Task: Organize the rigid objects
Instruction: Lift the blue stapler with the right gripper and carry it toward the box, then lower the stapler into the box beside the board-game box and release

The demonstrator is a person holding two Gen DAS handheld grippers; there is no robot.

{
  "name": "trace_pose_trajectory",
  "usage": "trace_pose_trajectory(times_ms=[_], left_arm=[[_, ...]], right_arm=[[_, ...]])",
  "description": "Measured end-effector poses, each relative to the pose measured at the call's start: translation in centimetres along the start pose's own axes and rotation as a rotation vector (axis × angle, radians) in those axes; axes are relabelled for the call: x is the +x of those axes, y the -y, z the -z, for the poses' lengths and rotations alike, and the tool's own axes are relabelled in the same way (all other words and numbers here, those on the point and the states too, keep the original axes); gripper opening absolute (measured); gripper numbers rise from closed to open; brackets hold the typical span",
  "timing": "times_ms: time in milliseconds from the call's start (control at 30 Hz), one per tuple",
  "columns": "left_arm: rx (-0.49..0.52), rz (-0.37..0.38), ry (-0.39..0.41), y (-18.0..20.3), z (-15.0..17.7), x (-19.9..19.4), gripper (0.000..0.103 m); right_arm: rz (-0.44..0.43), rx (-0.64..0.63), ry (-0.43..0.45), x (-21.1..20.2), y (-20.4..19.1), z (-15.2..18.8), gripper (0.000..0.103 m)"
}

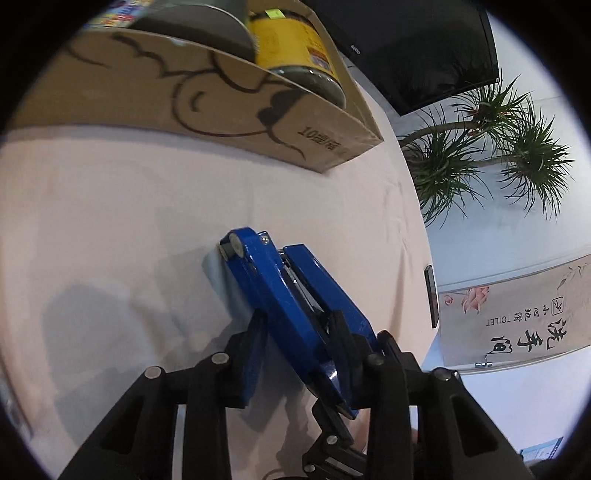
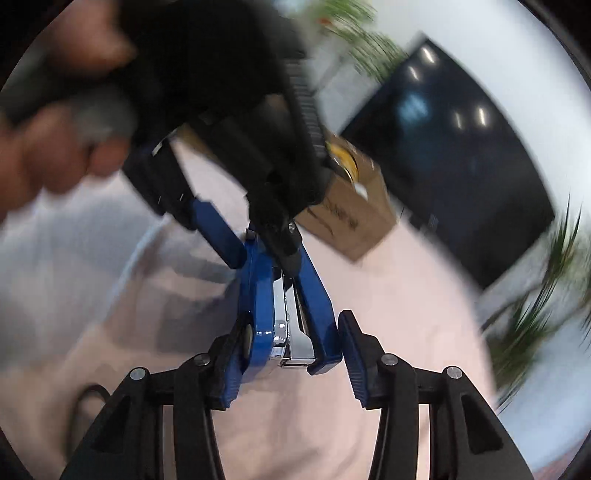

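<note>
A blue stapler [image 1: 280, 295] lies slanted over the pink tablecloth [image 1: 110, 221], its far end with a grey rubber foot pointing at a cardboard box [image 1: 221, 96]. My left gripper [image 1: 299, 350] is shut on the stapler's near end, a pad pressed on each side. In the blurred right wrist view the stapler [image 2: 258, 288] runs between both tools: the left gripper [image 2: 255, 240] pinches its far end, and its near end sits between the pads of my right gripper [image 2: 291, 354]. The left pad [image 2: 231, 369] touches it. The right pad [image 2: 352, 365] stands a sliver off.
The cardboard box holds a yellow-labelled jar [image 1: 291, 40] and a grey can [image 1: 199, 26]. A black monitor [image 1: 417, 48] and a potted plant [image 1: 480, 155] stand beyond the table's edge. A thin dark slab [image 1: 430, 295] stands at the table's right edge. A person's hand [image 2: 55, 158] grips the left tool.
</note>
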State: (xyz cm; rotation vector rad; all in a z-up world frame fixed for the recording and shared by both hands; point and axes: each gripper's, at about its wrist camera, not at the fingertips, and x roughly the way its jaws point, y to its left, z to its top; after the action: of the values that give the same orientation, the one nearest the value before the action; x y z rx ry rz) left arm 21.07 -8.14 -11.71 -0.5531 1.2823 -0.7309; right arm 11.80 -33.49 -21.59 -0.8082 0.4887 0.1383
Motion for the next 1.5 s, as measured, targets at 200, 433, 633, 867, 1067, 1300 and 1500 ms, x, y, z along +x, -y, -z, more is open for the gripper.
trace_pose_trajectory(times_ms=[200,433,633,867,1067,1300,1500], left_arm=[[-0.041,-0.043,0.028,-1.9,1.5,-1.9,0.031],[-0.078,-0.033,0.026,-4.2,2.5,-2.8,0.017],[-0.092,0.008,0.022,-4.7,3.0,-2.4,0.018],[-0.093,0.046,0.025,-5.4,3.4,-2.9,0.018],[-0.009,-0.013,0.145,-2.3,1.9,-7.0,0.012],[0.136,-0.093,0.281,0.3,-7.1,-17.1,0.012],[0.119,-0.145,0.226,-3.2,-16.7,-19.7,0.012]], right_arm=[[-0.428,0.266,0.135,-4.2,5.5,-0.9,0.089],[-0.693,0.529,-0.135,2.9,9.2,-1.7,0.058],[-0.672,0.43,-0.253,3.6,6.1,-3.5,0.04],[-0.808,0.742,-0.315,6.3,8.8,-1.7,0.025],[-0.864,0.832,-0.282,5.7,9.3,-3.4,0.024],[-0.841,0.821,-0.031,5.0,13.2,-14.4,0.024],[-0.845,0.842,-0.015,11.1,13.6,-23.6,0.024]])
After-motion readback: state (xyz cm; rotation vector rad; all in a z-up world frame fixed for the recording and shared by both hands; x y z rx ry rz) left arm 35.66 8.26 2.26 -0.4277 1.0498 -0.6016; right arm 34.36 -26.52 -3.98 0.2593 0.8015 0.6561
